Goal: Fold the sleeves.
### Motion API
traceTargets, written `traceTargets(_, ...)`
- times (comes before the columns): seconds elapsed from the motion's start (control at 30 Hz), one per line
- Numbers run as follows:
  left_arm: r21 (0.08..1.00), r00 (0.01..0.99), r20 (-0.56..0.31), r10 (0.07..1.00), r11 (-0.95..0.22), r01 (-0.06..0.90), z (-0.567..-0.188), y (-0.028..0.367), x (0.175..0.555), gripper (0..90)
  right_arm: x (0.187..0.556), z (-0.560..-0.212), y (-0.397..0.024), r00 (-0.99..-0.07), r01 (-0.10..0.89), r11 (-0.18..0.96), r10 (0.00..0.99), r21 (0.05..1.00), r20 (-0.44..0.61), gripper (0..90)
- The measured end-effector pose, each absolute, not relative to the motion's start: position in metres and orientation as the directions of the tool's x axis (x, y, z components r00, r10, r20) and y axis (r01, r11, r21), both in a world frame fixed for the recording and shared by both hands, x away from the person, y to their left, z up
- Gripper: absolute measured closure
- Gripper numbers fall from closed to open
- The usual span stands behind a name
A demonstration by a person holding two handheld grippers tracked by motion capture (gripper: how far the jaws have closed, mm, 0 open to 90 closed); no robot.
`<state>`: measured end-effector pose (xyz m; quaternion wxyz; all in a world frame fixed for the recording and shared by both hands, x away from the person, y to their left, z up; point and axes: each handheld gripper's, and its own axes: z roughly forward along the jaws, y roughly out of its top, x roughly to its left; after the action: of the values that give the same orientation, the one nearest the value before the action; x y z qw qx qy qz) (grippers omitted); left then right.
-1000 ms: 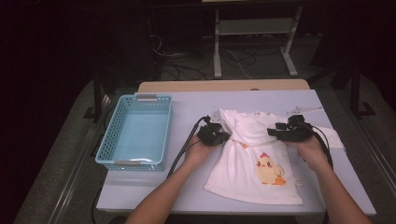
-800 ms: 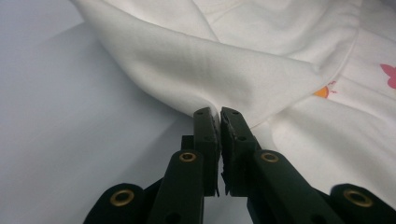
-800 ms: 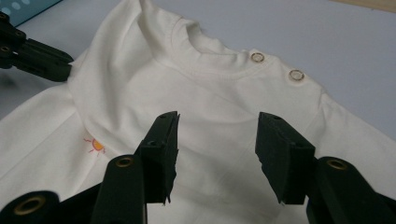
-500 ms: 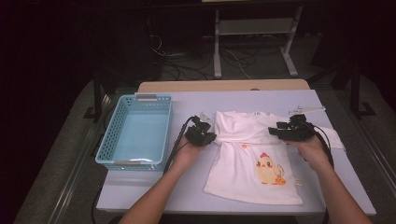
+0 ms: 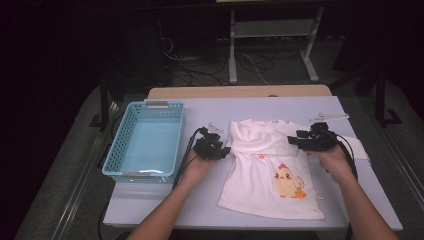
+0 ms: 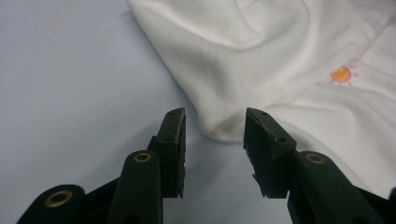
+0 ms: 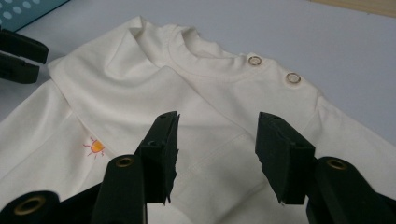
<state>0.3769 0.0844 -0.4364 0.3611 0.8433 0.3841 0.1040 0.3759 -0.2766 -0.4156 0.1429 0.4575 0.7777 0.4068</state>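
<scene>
A white child's shirt (image 5: 260, 175) with a yellow chick print (image 5: 287, 181) lies flat on the table, neck toward the far side. My left gripper (image 5: 226, 150) rests at the shirt's left edge. Its jaws have just been opening and now stand apart, with a folded edge of the shirt (image 6: 261, 60) just ahead of the left gripper (image 6: 215, 126) and no pad pressing on it. My right gripper (image 5: 292, 141) hovers over the shirt's right shoulder. In the right gripper view the right gripper (image 7: 217, 135) is open above the shirt (image 7: 210, 93), below the two snaps (image 7: 255, 60).
A light blue plastic basket (image 5: 116, 150) stands on the left of the pale table (image 5: 200, 205), close to my left hand. A white cloth (image 5: 357, 145) lies by the right edge. Beyond the table are a dark floor, cables and a metal stand.
My left gripper has slid left, from the shirt's left shoulder to just off its edge. The right gripper and the shirt's body stayed where they were.
</scene>
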Motion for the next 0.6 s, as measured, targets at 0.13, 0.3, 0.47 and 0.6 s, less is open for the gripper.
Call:
traceTargets(0.13,0.666,0.687,-0.098,0.720,-0.466,0.583,-0.443,0.083,0.376,58.2,0.376,-0.416,-0.276,-0.542,0.595,0.253,0.827,0.763,0.148,47.5)
traceTargets(0.3,0.687,0.684,-0.098,0.723,-0.449,0.572,-0.446,0.081,0.379,63.1,0.376,-0.416,-0.274,-0.547,0.593,0.260,0.824,0.762,0.144,47.5)
traceTargets(0.47,0.702,0.685,-0.120,0.719,-0.426,0.571,-0.449,0.079,0.386,83.5,0.377,-0.417,-0.273,-0.547,0.595,0.262,0.825,0.759,0.144,47.5)
traceTargets(0.6,0.695,0.676,-0.106,0.729,-0.432,0.575,-0.446,0.076,0.384,85.8,0.376,-0.416,-0.274,-0.544,0.594,0.256,0.826,0.763,0.146,47.5)
